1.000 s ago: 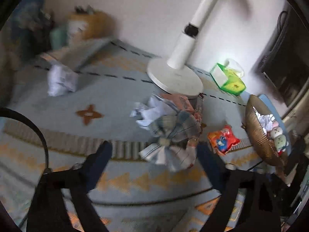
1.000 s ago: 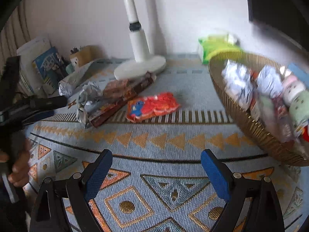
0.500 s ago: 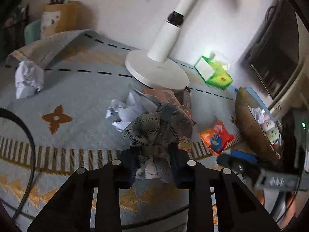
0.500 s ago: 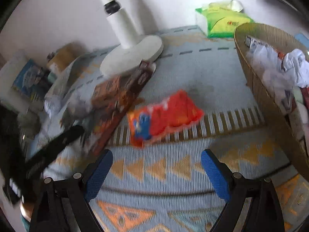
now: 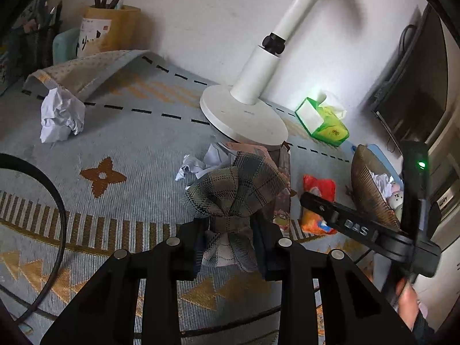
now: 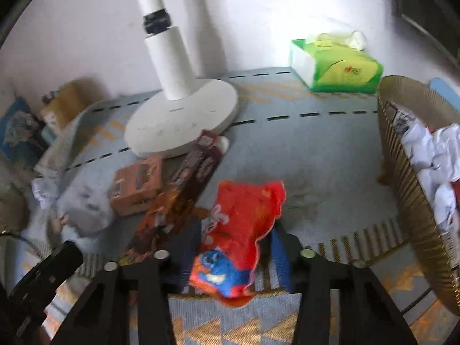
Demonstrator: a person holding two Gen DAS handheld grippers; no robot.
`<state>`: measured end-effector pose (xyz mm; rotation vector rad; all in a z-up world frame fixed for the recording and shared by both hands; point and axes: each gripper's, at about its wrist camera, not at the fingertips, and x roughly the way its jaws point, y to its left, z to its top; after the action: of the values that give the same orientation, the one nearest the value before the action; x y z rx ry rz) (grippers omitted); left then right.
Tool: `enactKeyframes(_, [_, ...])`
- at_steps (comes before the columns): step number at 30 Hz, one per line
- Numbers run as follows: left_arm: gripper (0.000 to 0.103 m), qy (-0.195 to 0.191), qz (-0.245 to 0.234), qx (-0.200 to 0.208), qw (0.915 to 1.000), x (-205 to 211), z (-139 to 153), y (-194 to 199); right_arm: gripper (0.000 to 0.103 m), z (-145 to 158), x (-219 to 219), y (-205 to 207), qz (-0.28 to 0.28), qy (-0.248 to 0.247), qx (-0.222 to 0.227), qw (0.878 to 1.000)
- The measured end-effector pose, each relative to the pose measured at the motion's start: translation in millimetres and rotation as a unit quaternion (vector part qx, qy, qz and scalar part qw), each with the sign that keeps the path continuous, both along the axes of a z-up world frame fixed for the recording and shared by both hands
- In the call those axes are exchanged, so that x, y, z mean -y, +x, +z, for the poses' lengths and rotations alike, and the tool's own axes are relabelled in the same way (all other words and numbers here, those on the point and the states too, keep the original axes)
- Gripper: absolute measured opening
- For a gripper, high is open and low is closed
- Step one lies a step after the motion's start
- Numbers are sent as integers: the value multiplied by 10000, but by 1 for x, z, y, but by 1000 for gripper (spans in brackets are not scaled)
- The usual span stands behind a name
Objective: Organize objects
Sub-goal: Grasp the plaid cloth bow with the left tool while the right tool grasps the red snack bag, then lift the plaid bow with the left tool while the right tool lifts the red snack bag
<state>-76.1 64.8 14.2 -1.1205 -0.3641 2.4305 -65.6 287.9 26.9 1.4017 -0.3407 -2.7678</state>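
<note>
The left gripper [image 5: 228, 245] is clamped on the knotted middle of a plaid fabric bow [image 5: 234, 198], its jaws pressed against both sides of the knot; the bow's loops fan up toward 12 o'clock over the patterned rug [image 5: 138, 143]. The right gripper [image 6: 230, 254] has its jaws closing around a red snack packet [image 6: 240, 230], which lies between the blue pads, its blue-printed end nearest the camera; whether the pads already press it is hard to tell through the blur.

Only the left wrist view shows the crumpled white paper ball [image 5: 61, 115] at 10 o'clock, a smaller paper scrap [image 5: 195, 166] just behind the bow, the pen holder [image 5: 110, 27] against the wall at 11 o'clock, and the right gripper's body with a green light at 3 o'clock, a hand [image 5: 406, 302] beneath it. There the snack packet sits at 3 o'clock of the bow, beside the wicker basket [image 5: 368, 187].

Only the right wrist view shows the small brown carton [image 6: 138, 185] and the long dark chocolate box [image 6: 178, 195] at 10 o'clock of the packet, lying against the white fan base [image 6: 184, 123]. The green tissue box [image 6: 336, 66] stands at 1 o'clock, and the basket at 3 o'clock holds crumpled paper.
</note>
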Motion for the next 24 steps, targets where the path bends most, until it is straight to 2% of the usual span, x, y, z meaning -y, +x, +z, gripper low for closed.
enactKeyframes(4, [26,-119,-14,-64,9999,-2,0,3,31,7,3,29,572,-314,-30,9979])
enactKeyframes(6, [26,-217,16,-103,9997,-4,0,5,31,13,8,57,1169,-423,-151,9921])
enactKeyframes(7, [26,-270,37,-137,9995,-4,1,7,31,15,13,73,1419,-351,-229,9890])
enactKeyframes(10, [26,-572,158,-333,9977,-9,4,19,31,18,23,123,1864,280,-305,9816])
enactKeyframes(12, [26,-713,227,-418,9963,-11,7,30,31,19,20,146,2068,282,-274,9776])
enactKeyframes(18, [26,-547,133,-265,9981,-13,17,98,31,15,-7,185,2081,438,-145,9770])
enactKeyframes(22, [26,-784,220,19,9967,-15,8,129,31,9,-16,192,2041,535,-102,9774])
enactKeyframes(24, [26,-857,267,10,9960,-15,1,135,34,4,-15,192,2008,691,-51,9772])
